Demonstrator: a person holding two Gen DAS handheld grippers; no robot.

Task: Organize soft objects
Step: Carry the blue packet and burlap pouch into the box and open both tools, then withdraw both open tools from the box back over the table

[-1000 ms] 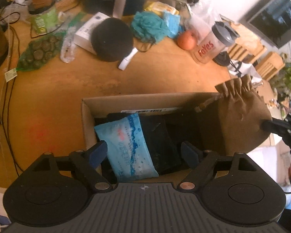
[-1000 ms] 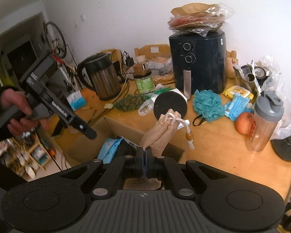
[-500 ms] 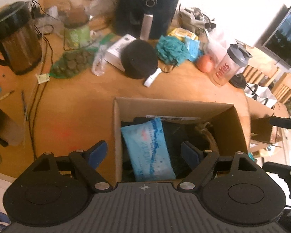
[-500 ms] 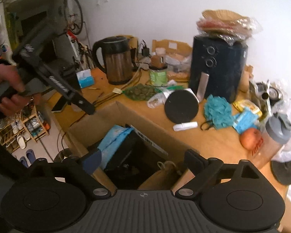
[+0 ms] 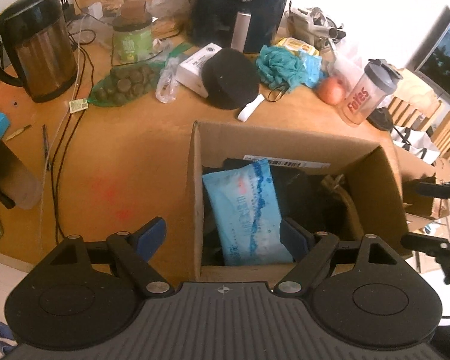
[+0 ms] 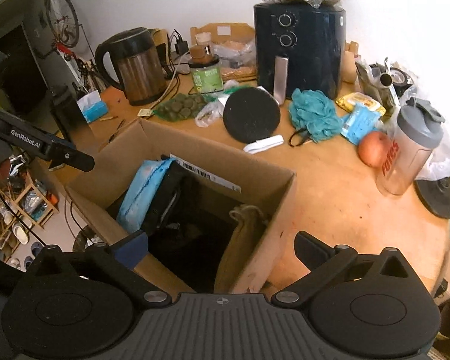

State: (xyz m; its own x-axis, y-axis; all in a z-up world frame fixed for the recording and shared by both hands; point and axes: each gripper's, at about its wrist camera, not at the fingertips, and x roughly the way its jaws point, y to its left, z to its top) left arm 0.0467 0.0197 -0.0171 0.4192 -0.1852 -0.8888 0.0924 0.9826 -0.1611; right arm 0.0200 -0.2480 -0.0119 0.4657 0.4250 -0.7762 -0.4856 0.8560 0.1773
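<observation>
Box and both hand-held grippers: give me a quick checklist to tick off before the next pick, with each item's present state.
1. Right hand-held gripper open and free of load: ok.
2. Left hand-held gripper open and free of load: ok.
3. Burlap pouch inside the box, against its right wall: ok.
4. Wipes pack inside the box: ok.
5. Teal loofah still out on the table, not boxed: not ok.
6. Room left in the box for the loofah: cannot tell.
</observation>
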